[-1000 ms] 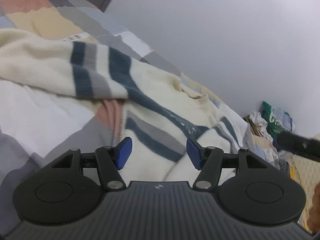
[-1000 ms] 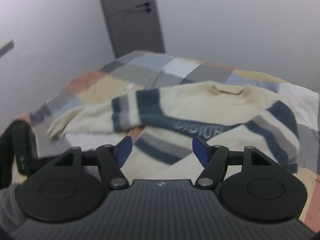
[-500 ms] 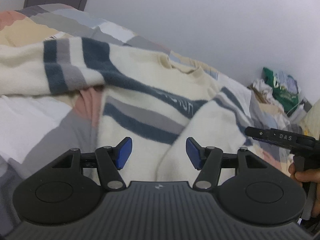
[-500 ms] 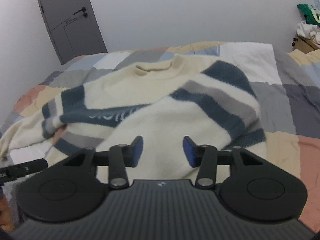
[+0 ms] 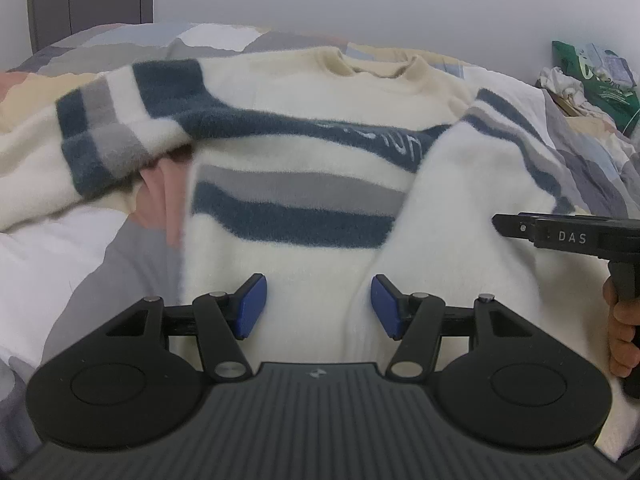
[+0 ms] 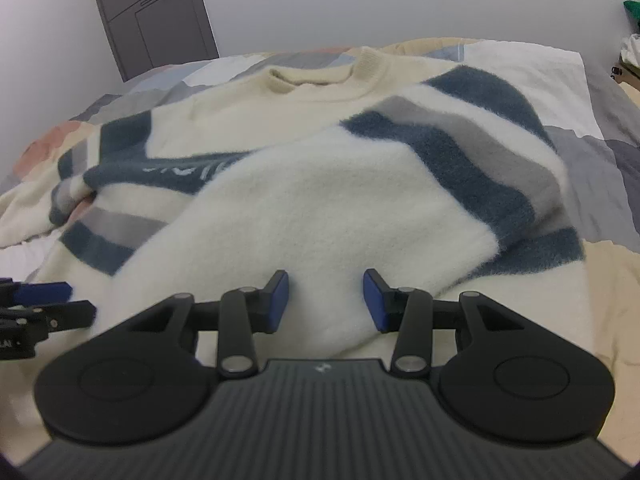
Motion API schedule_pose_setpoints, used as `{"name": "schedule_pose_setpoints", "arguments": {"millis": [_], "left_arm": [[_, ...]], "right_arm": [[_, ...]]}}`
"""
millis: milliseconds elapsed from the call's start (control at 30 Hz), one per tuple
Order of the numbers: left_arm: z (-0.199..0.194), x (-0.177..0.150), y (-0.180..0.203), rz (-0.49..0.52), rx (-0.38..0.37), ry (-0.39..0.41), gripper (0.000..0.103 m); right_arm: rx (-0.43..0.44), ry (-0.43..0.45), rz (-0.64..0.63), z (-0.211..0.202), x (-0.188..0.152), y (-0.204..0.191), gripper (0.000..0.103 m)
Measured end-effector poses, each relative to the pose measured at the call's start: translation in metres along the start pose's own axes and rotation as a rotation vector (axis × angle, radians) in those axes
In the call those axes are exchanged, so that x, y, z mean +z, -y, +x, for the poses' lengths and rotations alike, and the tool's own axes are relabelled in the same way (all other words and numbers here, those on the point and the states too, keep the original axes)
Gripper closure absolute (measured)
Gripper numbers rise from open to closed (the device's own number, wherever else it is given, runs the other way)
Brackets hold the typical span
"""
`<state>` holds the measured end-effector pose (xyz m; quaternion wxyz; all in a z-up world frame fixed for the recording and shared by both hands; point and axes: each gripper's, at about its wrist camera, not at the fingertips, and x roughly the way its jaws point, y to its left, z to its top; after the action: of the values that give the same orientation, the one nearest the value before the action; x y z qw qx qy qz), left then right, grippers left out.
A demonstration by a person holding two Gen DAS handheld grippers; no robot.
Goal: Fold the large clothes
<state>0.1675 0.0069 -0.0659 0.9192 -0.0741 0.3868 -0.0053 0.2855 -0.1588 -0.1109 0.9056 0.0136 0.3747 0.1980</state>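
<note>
- The left gripper (image 5: 318, 306) stands spread and empty over the sweater's (image 5: 304, 148) near hem; the right gripper (image 6: 325, 301), jaws narrower after just closing, holds nothing, hovering over the folded-in sleeve (image 6: 320, 208).
- Risk: the fluffy knit, lying on the patchwork bed (image 6: 624, 160), could slip or bunch if pinched shallowly.
- Only the left view shows the person's hand (image 5: 622, 332); only the right shows the door (image 6: 152, 12).

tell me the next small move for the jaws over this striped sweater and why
Probably lower both grippers onto the hem edge and close. The sweater lies on the bed with one sleeve already folded across, and the left gripper and right gripper hover open with nothing pinched.
</note>
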Motion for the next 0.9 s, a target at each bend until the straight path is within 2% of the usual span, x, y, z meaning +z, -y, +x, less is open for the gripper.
{"name": "schedule_pose_setpoints", "arguments": {"millis": [167, 367, 667, 900], "left_arm": [[-0.008, 0.005, -0.001, -0.016, 0.008, 0.021, 0.039], [-0.031, 0.011, -0.014, -0.069, 0.026, 0.068, 0.038], [-0.056, 0.037, -0.062, -0.144, 0.193, 0.162, 0.038], [-0.071, 0.054, -0.106, -0.208, 0.266, 0.203, 0.038]], "right_arm": [[0.002, 0.003, 0.021, -0.004, -0.002, 0.002, 0.058], [-0.001, 0.024, -0.035, -0.014, -0.009, -0.007, 0.059], [-0.022, 0.038, -0.005, -0.029, -0.019, -0.005, 0.059], [-0.051, 0.053, 0.012, -0.035, -0.022, -0.004, 0.059]]}}
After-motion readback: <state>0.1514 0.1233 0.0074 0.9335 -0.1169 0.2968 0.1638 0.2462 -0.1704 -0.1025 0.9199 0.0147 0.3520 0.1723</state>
